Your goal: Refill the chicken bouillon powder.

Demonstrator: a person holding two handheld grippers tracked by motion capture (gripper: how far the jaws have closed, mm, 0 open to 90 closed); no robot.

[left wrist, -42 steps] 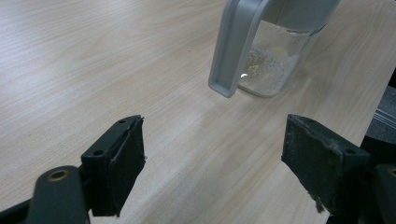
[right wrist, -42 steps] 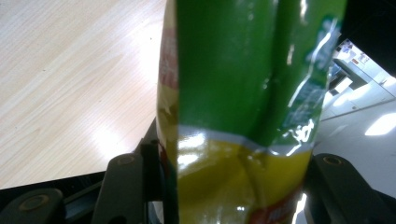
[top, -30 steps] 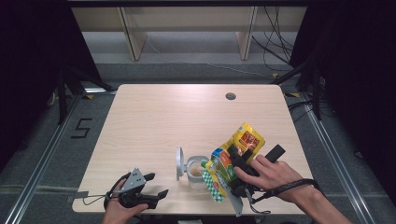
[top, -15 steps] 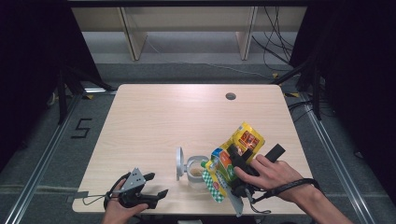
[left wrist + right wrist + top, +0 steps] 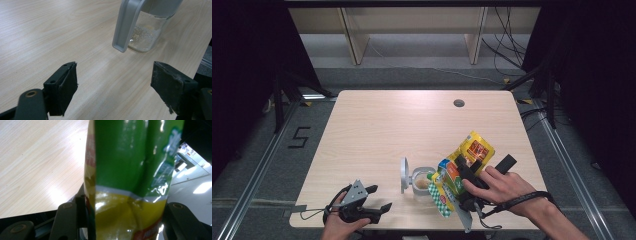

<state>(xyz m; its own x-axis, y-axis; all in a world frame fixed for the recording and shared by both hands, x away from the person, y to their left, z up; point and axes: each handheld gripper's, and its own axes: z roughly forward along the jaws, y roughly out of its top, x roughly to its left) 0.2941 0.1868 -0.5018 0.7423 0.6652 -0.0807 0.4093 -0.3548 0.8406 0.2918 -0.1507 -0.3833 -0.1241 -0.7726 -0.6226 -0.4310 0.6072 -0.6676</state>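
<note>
Hard to read the print on the snack bag [image 5: 462, 172]; too small and shiny. Cut off at top and bottom in the right gripper view, so just green above and yellow below [image 5: 130, 180]. Hard to tell what the pale bits inside the jar [image 5: 422, 182] are. Top of the jar cut off in the left gripper view [image 5: 147, 32], with its grey lid [image 5: 125, 27] flipped open and hanging down the side. Can't see the pads of the right gripper [image 5: 467, 180] behind the bag.

Right gripper: about half open, squeezed on the bag, one jaw on each side. Held up by a hand [image 5: 504, 187], tilted over the mouth of the jar. Low end of the bag just above and beside the jar, near the front edge of the table [image 5: 412, 125].

Left gripper [image 5: 374, 197]: wide open, nothing between the jaws, only bare wood under them [image 5: 112, 87]. Sits at the front left of the table, well apart from the jar, pointing toward it.
</note>
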